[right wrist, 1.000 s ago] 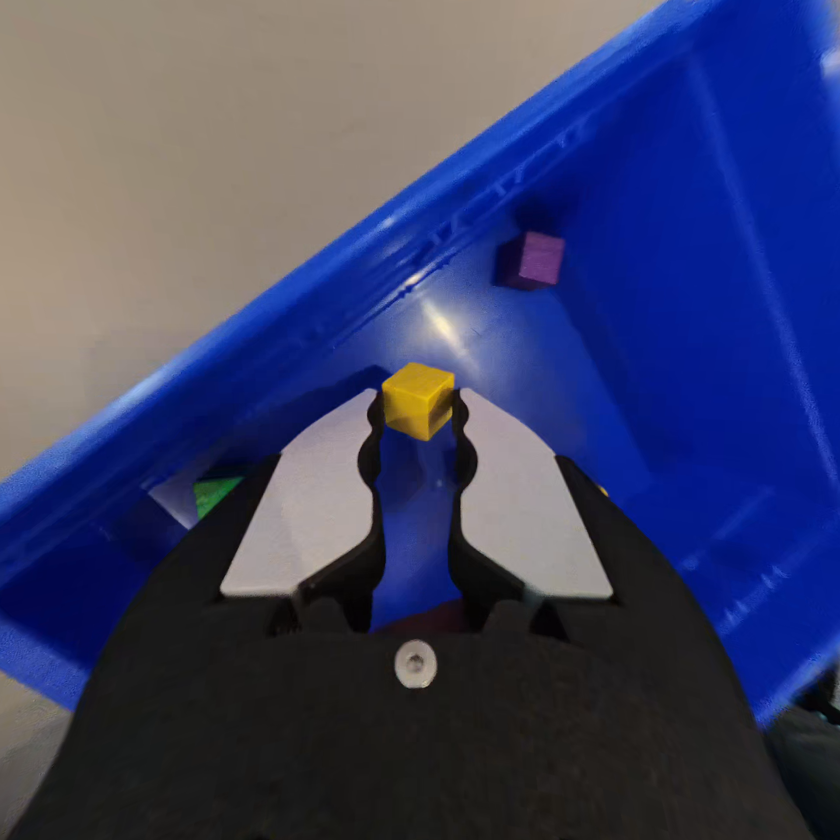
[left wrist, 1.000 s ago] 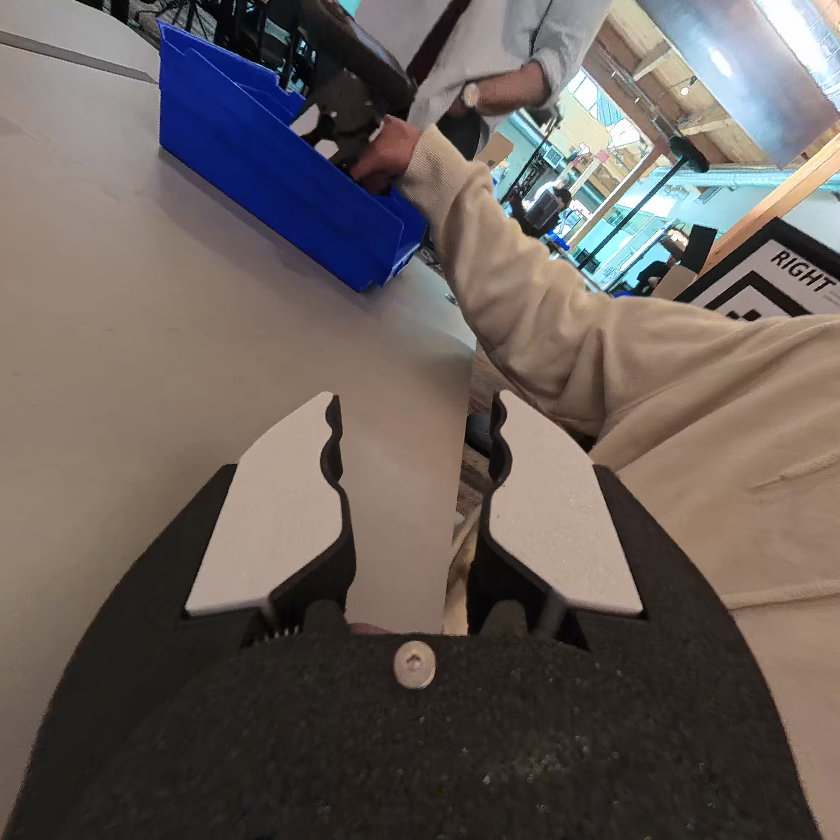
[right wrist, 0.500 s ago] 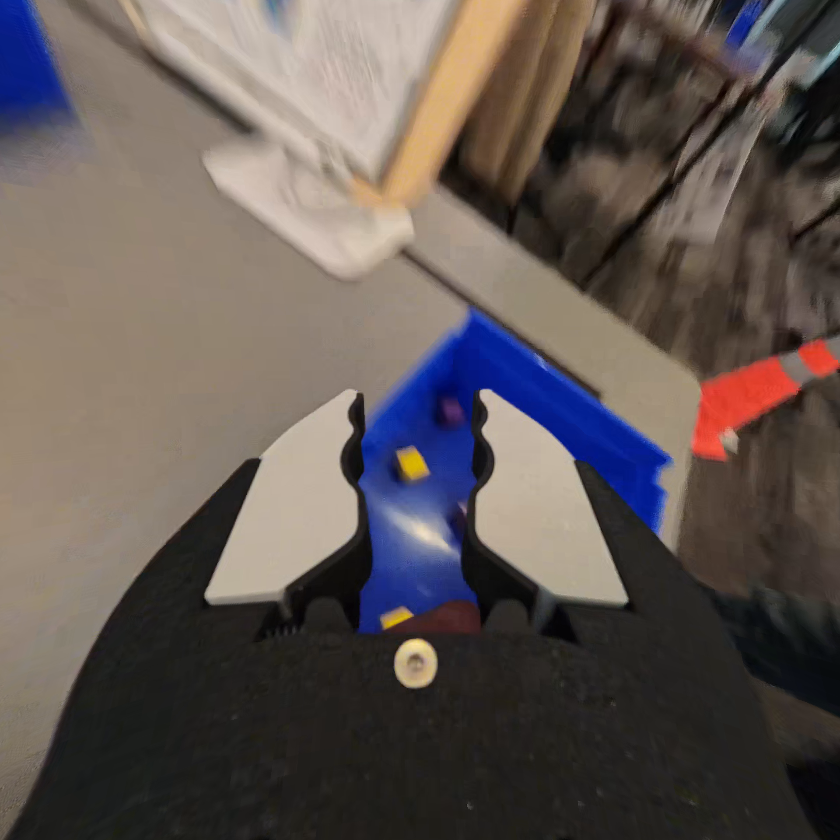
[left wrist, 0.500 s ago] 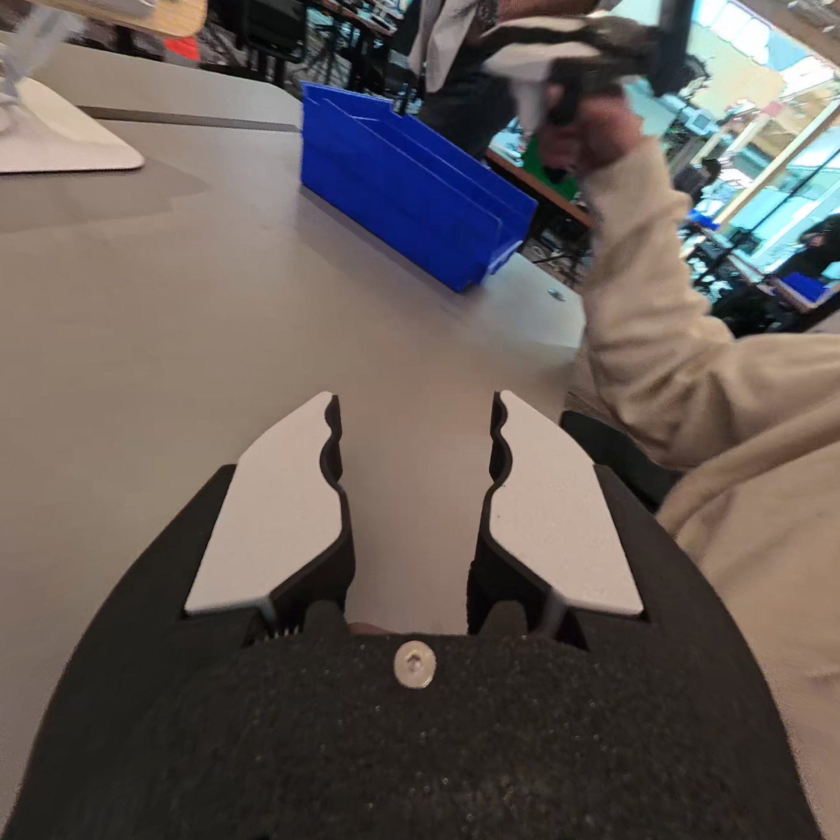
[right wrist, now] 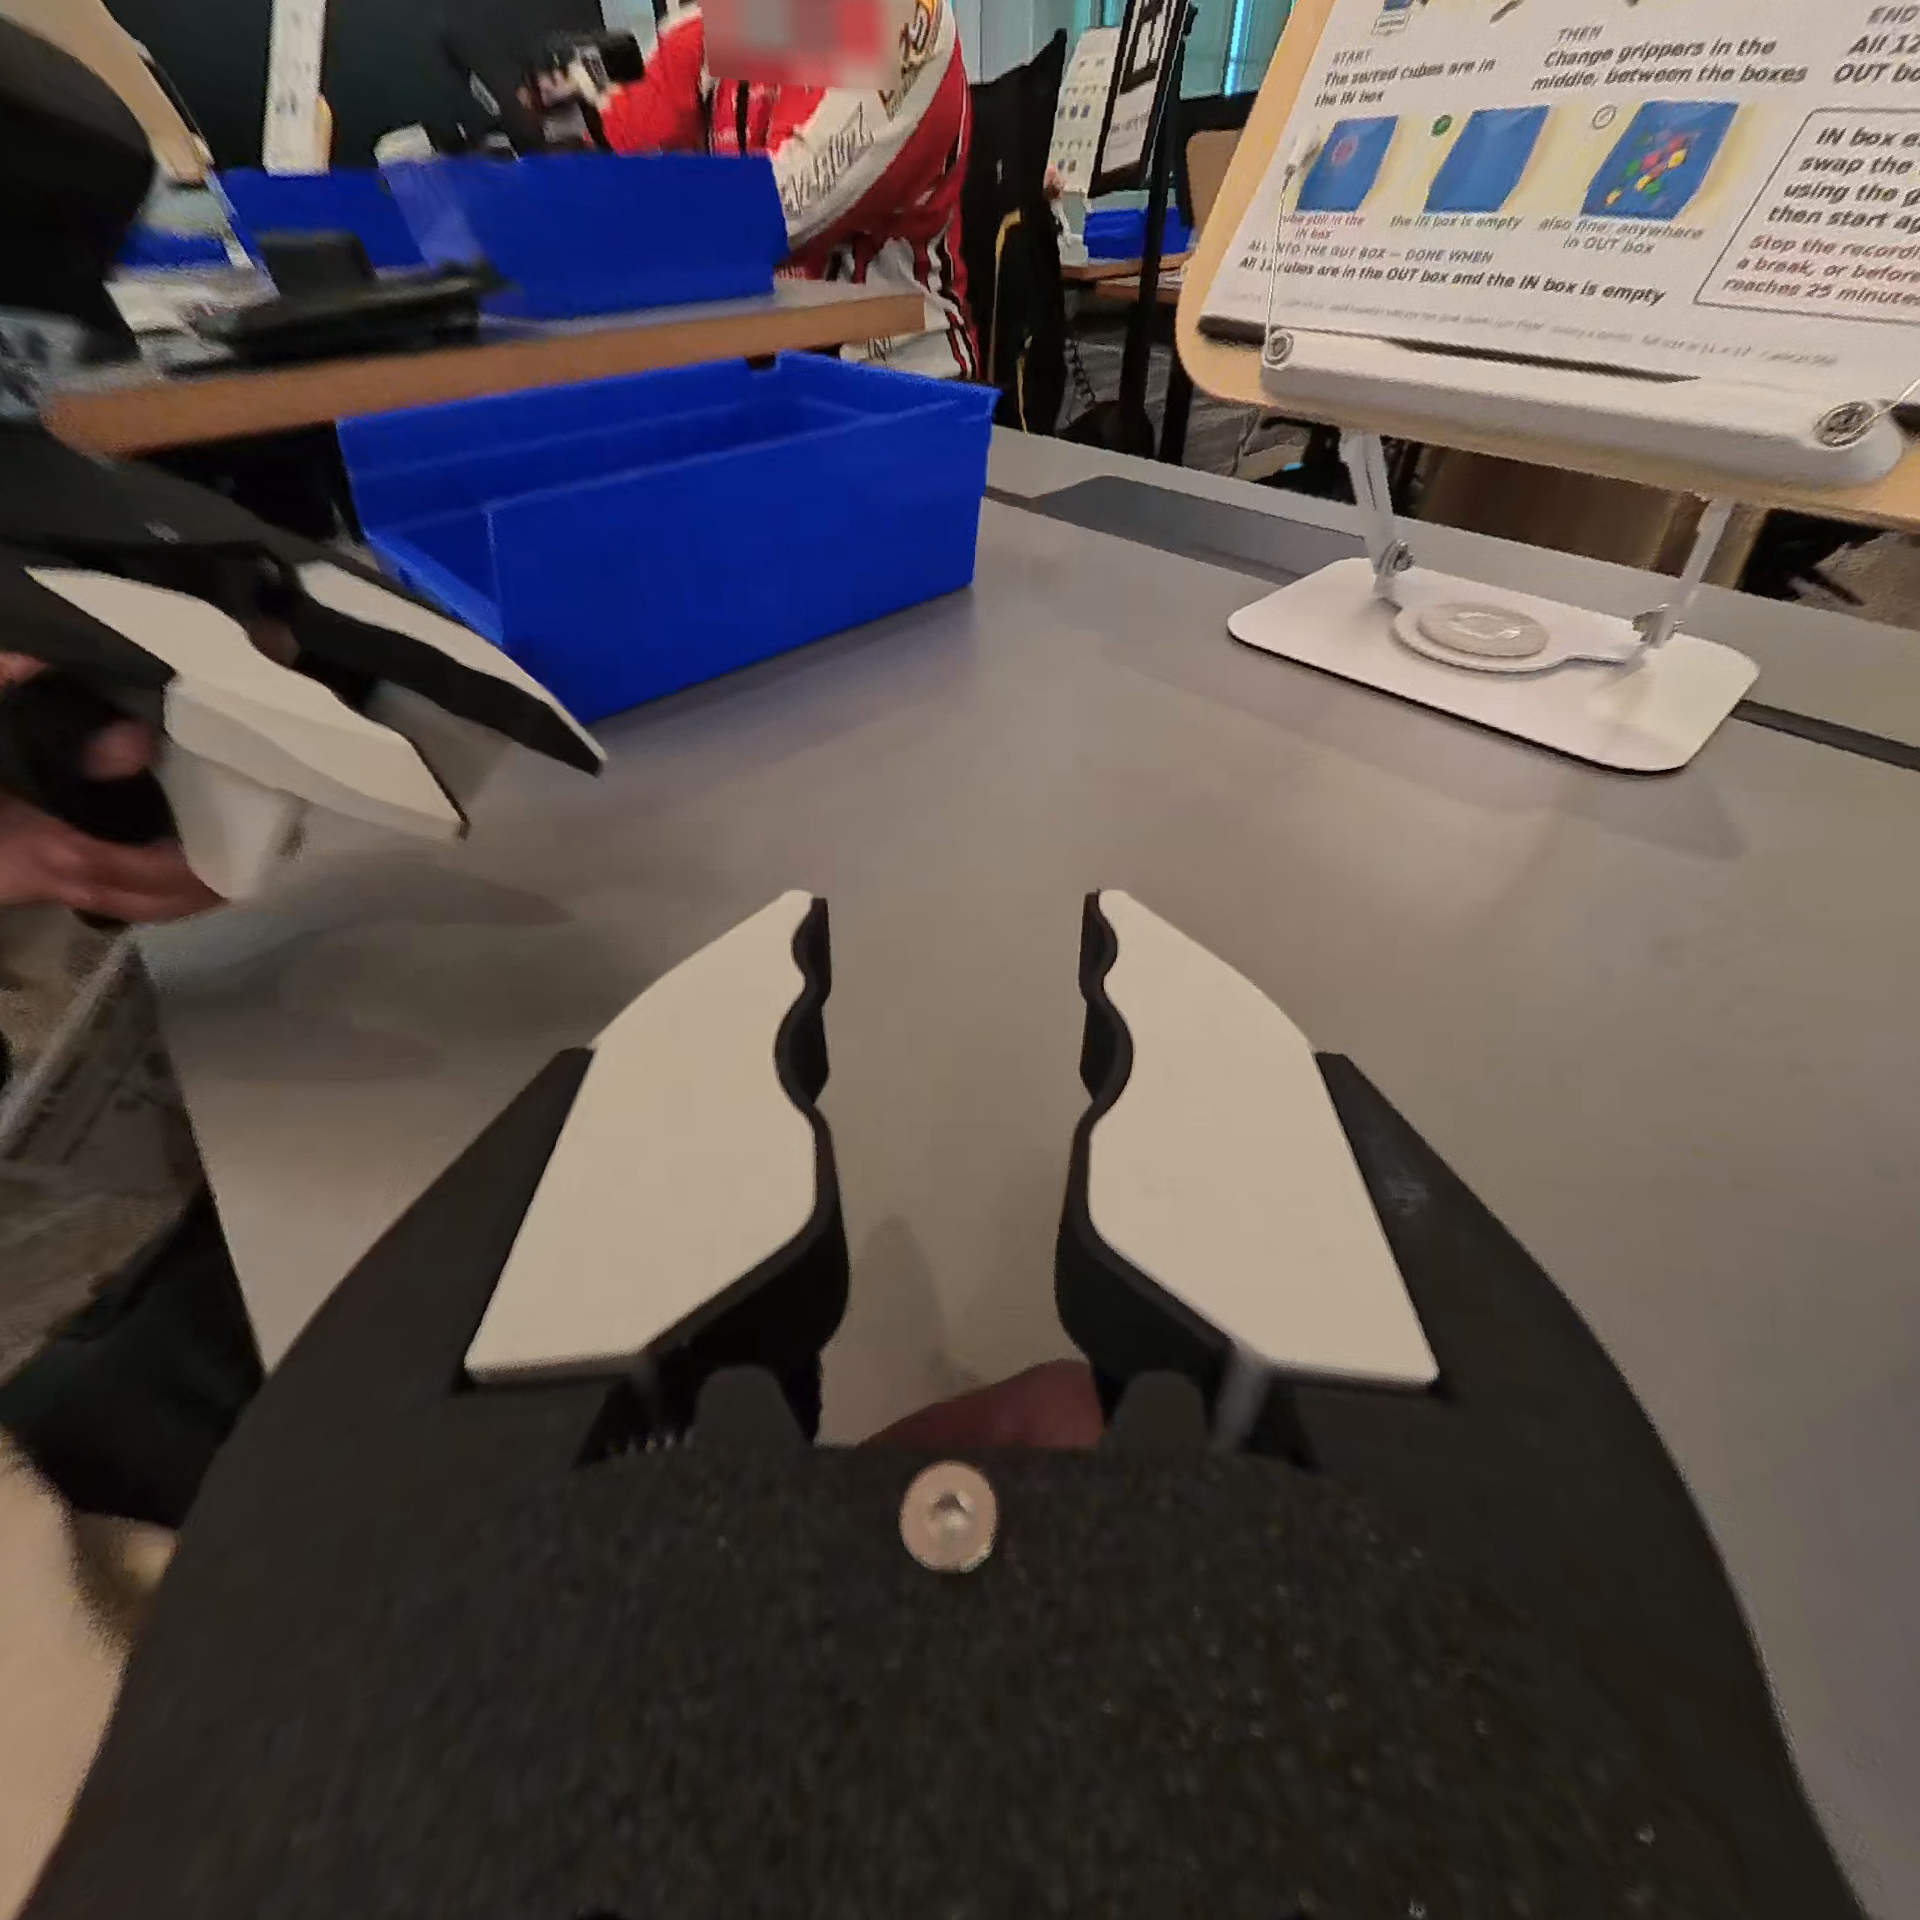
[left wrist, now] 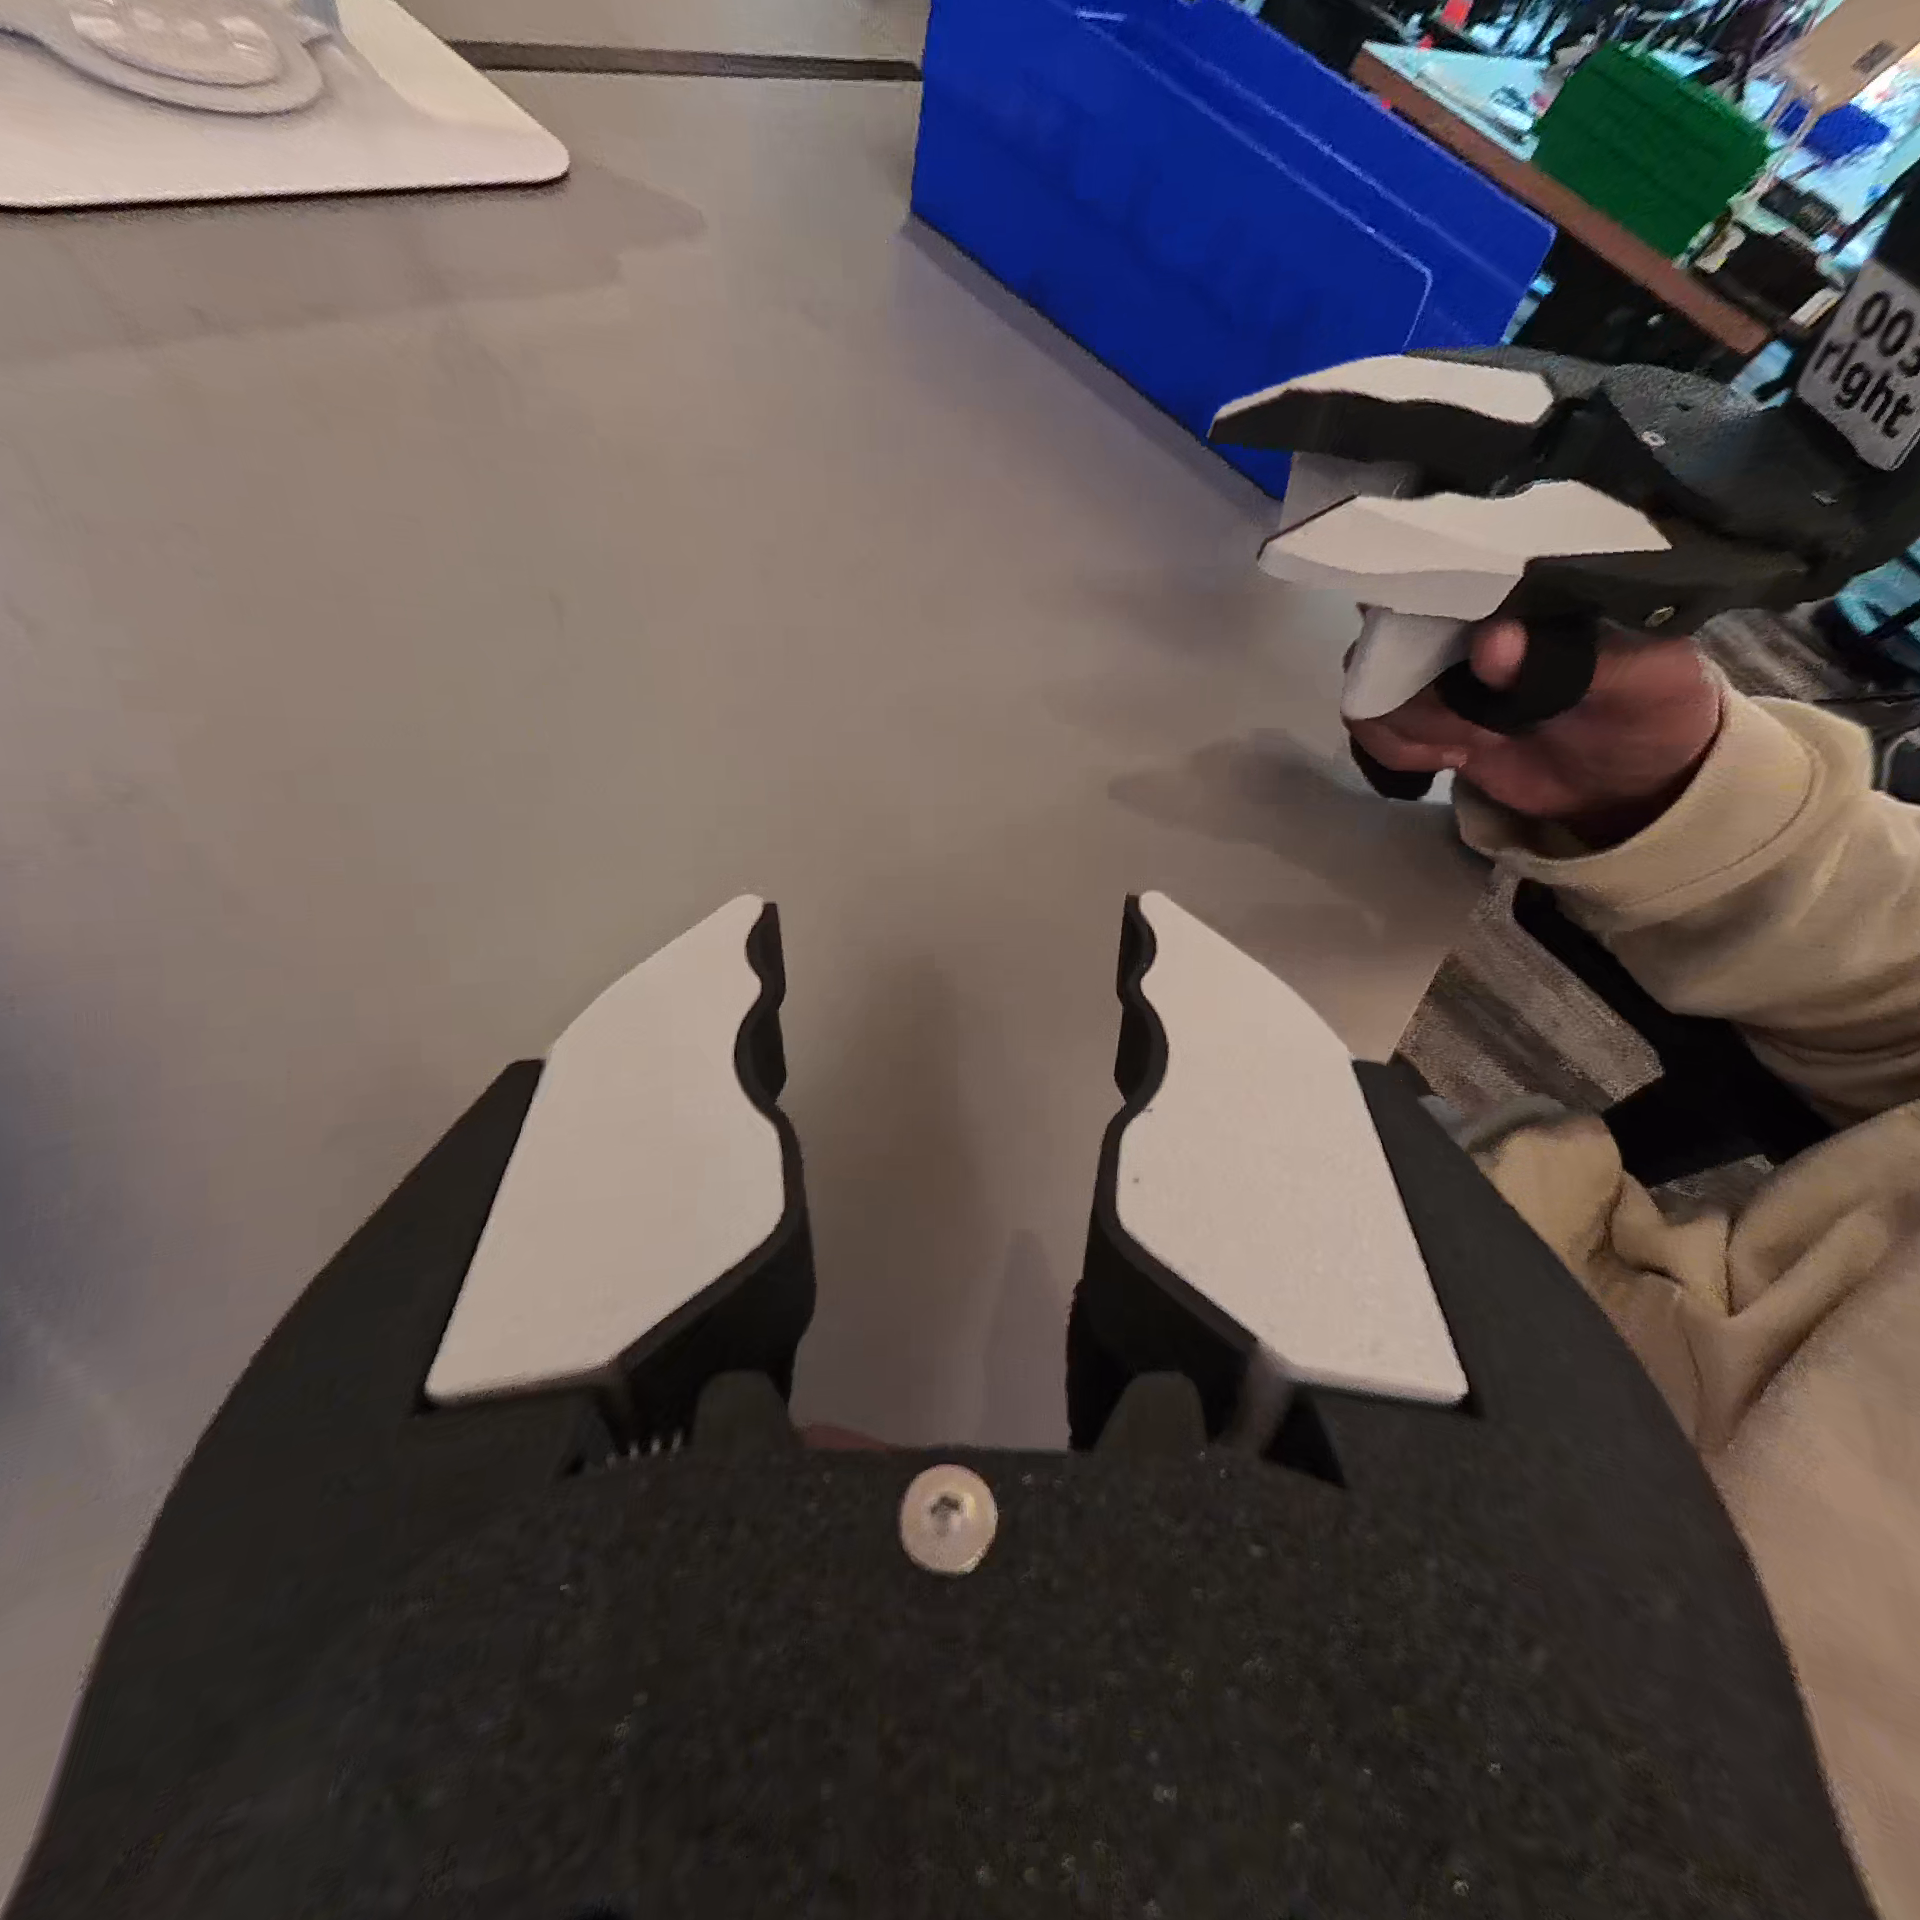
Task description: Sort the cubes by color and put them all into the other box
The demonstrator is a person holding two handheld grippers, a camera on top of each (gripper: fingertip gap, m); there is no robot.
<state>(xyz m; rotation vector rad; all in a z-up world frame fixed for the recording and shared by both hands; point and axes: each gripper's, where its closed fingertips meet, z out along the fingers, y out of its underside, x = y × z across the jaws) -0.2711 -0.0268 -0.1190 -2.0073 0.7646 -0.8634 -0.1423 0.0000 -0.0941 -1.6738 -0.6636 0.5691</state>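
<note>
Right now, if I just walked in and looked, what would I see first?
Probably the two grippers: the left gripper and the right gripper both hang open and empty over the bare grey table, side by side. Next comes the bright blue box at the table's far edge, and the white stand holding up an instruction sheet to its right.

Both grippers hang over the table [right wrist: 1351,935], nothing between their fingers. In the right wrist view, the right gripper [right wrist: 954,914] points across the table; a box [right wrist: 727,540] sits ahead to its left, a stand [right wrist: 1496,665] ahead to its right, well apart from the box. The left gripper [right wrist: 520,779] is at the left, near that box. In the left wrist view, another box [left wrist: 1195,218] lies ahead right of the left gripper [left wrist: 951,920], behind the right gripper [left wrist: 1247,478]; the stand's base [left wrist: 281,135] lies far left.
</note>
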